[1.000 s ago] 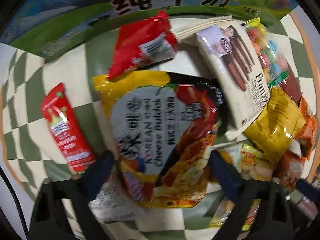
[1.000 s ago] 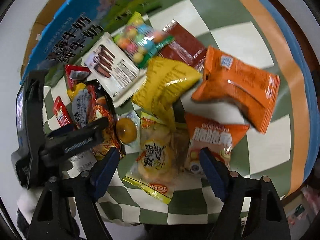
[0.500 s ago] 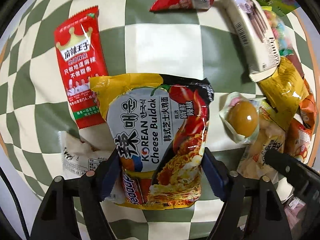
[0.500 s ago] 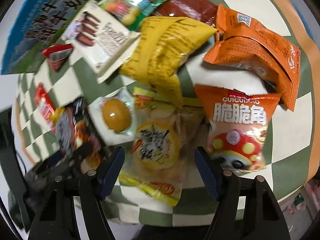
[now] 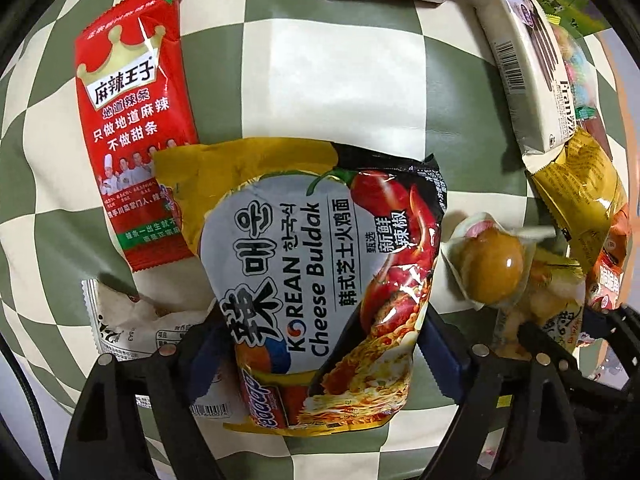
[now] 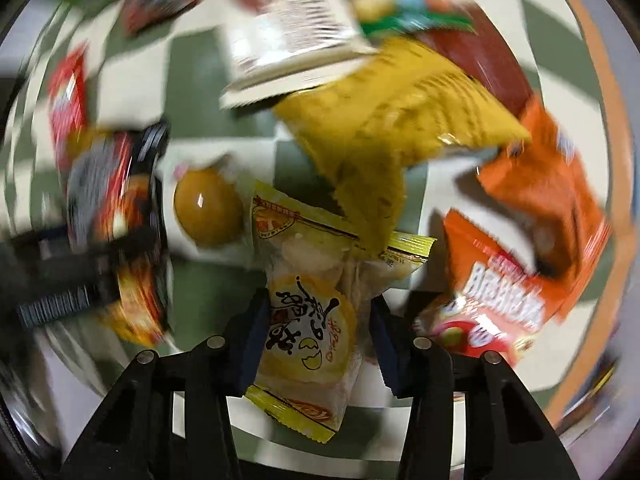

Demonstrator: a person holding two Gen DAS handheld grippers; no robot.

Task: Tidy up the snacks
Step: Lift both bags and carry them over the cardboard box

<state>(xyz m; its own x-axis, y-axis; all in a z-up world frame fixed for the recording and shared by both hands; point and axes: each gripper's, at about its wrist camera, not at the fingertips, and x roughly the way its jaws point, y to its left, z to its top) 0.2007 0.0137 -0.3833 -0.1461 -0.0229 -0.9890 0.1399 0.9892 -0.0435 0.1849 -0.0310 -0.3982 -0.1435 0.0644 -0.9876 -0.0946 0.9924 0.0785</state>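
My right view is badly blurred; right gripper (image 6: 316, 344) has just clamped onto the yellow egg-snack pouch (image 6: 308, 332). Left gripper (image 5: 320, 356) has just widened, straddling the cheese buldak noodle pack (image 5: 316, 264) lying on the checkered tablecloth (image 5: 344, 84)

The noodle packet (image 5: 320, 264) reads "KOREAN Cheese Buldak".

Motion blur smears the orange snack bag (image 6: 532, 240)'s lettering.

Glossy plastic noodle packet (image 5: 320, 272), matt checkered tablecloth (image 5: 340, 92)
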